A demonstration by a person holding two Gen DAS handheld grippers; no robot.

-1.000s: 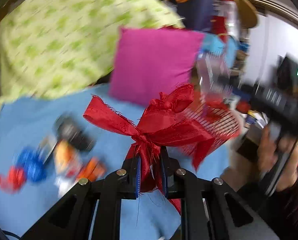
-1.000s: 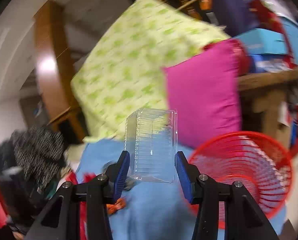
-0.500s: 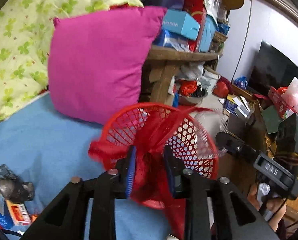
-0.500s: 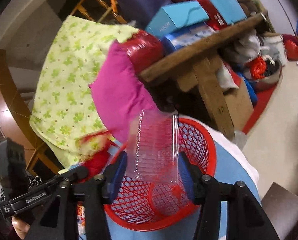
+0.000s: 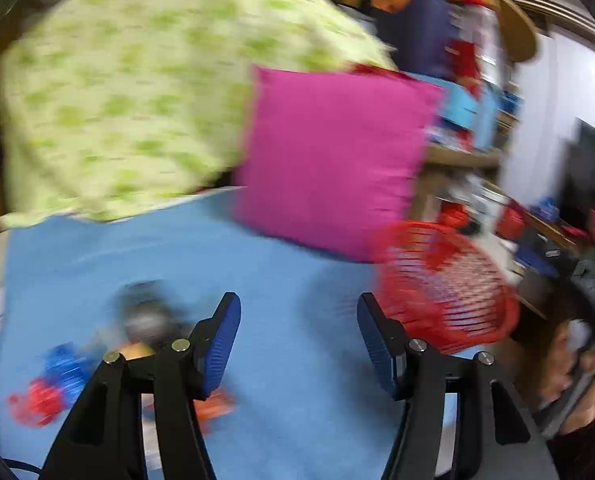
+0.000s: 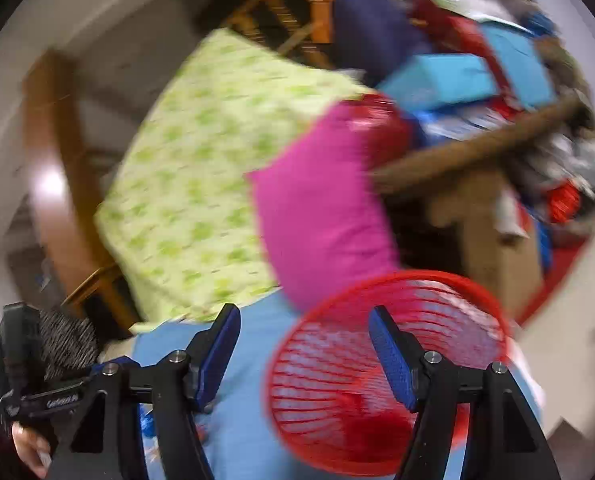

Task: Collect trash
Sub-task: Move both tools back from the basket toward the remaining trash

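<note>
Left gripper (image 5: 299, 340) jaws just opened wide, empty. Right gripper (image 6: 303, 350) likewise. Red basket (image 6: 381, 384) at 3 o'clock, mouth tilted toward camera.

Bed surface, flat blue fabric sheet (image 5: 289, 280). On it: square magenta cushion (image 5: 333, 156) upright at the back; green-patterned pale pillow (image 5: 137, 92) beside it; round red plastic mesh basket (image 6: 381, 364) at the edge; blurred small items, possibly wrappers (image 5: 53, 384), near the front.
</note>
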